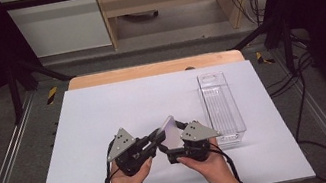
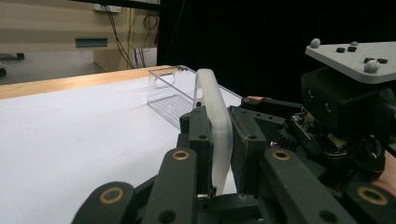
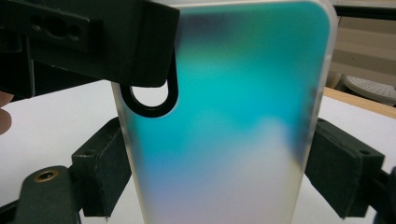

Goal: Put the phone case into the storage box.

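Observation:
A frosted, translucent phone case (image 1: 170, 132) with a teal-to-white sheen is held up above the white table mat (image 1: 104, 117), tilted. My left gripper (image 1: 156, 140) is shut on the case's thin wall; in the left gripper view the case (image 2: 215, 116) stands edge-on between its two black fingers (image 2: 201, 140). My right gripper (image 1: 173, 151) is shut across the width of the case (image 3: 224, 102), one pad (image 3: 105, 172) on each long side. The left gripper's jaw bites the case beside the black-rimmed camera cutout (image 3: 152, 105). A hand holds each gripper.
A clear, long plastic tray (image 1: 221, 106) lies on the mat to the right, close to the right gripper, and shows again beyond the case (image 2: 166, 95). A wooden table edge (image 1: 154, 68) runs behind the mat. Metal rails and cables flank the table.

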A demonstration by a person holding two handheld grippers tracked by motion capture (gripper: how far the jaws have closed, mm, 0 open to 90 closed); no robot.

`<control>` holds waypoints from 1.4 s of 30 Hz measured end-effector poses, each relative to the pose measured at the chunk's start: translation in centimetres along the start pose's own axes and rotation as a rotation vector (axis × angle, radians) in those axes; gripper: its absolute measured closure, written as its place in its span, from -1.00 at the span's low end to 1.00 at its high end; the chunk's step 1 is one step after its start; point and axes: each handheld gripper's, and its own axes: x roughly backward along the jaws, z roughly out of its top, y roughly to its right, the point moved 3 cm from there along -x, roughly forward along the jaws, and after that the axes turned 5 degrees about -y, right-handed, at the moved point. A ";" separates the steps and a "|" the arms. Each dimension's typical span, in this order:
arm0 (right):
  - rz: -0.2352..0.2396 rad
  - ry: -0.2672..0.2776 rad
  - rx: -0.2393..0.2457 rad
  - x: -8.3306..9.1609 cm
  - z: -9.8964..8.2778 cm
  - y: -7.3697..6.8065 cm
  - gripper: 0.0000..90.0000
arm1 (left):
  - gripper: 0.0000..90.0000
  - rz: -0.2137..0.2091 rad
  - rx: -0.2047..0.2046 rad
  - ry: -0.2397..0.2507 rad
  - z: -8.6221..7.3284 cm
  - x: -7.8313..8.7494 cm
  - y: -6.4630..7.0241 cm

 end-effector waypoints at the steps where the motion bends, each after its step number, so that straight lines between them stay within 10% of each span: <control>1: 0.000 -0.001 0.001 0.0 0.0 0.0 -0.63 | 0.77 0.000 0.000 0.000 0.0 0.0 0.0; 10: -0.005 -0.004 -0.002 0.0 0.0 0.0 -0.63 | 0.71 -0.001 0.008 0.005 0.0 0.0 -0.1; 42: -0.051 -0.021 -0.024 0.4 -0.6 1.1 -0.62 | -0.77 0.166 0.003 0.107 0.4 3.9 -3.5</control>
